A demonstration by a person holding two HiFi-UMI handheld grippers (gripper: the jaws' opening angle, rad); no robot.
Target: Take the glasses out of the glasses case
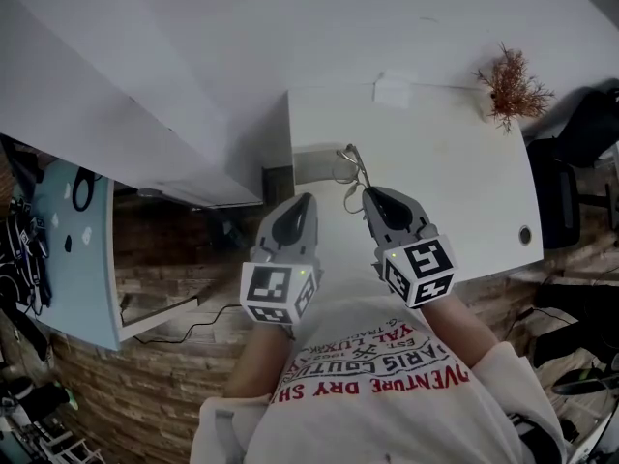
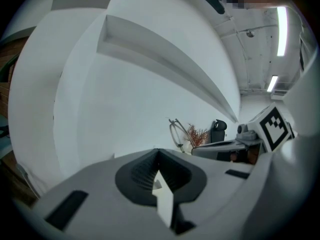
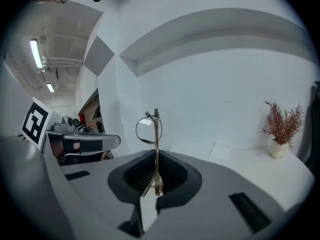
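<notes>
The white desk (image 1: 455,182) lay below both grippers. Over the desk's near edge, the left gripper (image 1: 308,201) had its jaws pressed together with nothing between them. The right gripper (image 1: 372,196), also over that edge, pinched the glasses (image 3: 150,129) by their folded arms, holding them upright clear of the desk. A dried plant (image 1: 511,87) stood at the desk's far right corner.

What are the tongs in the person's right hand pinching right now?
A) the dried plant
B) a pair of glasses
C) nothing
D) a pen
B: the right gripper view shows the right tongs closed on the thin-framed glasses, a lens standing above them.
</notes>
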